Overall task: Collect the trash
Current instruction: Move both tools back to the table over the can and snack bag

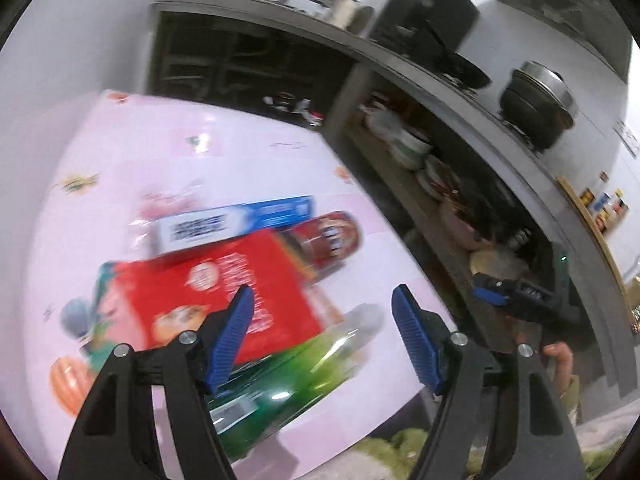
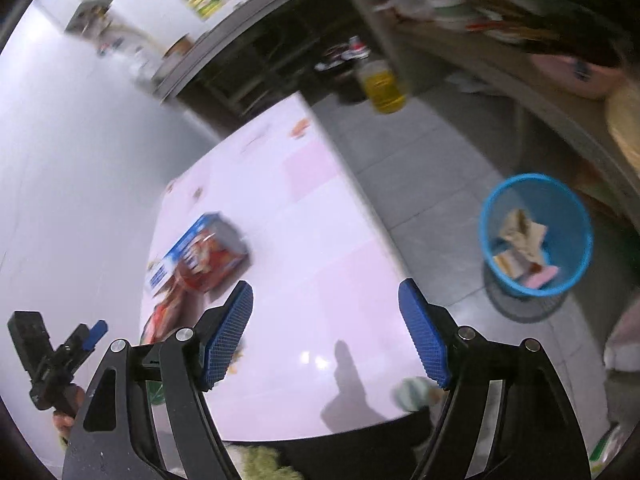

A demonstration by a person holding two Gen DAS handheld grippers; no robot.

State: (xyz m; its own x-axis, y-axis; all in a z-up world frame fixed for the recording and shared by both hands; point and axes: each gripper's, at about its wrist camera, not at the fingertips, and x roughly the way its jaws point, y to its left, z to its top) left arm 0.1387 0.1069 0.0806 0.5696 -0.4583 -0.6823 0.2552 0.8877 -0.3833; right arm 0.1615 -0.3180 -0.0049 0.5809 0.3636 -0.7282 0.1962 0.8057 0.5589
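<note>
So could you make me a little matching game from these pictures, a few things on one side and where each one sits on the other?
Things:
1. red box
2. blue bin
3. dark pot
4. green bottle

Places:
A. on the floor beside the table
B. up on the kitchen counter
C. on the table, nearest the left gripper
D. on the table, under the blue-and-white box

Pairs: 1-D, 2-A, 3-B, 4-C

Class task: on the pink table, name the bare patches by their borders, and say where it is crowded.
Free: the far stretch of the table, beyond the blue box, and the strip between the red can and the table's shelf-side edge. Crowded: the near part, where the red box and green bottle overlap by the open left gripper.
</note>
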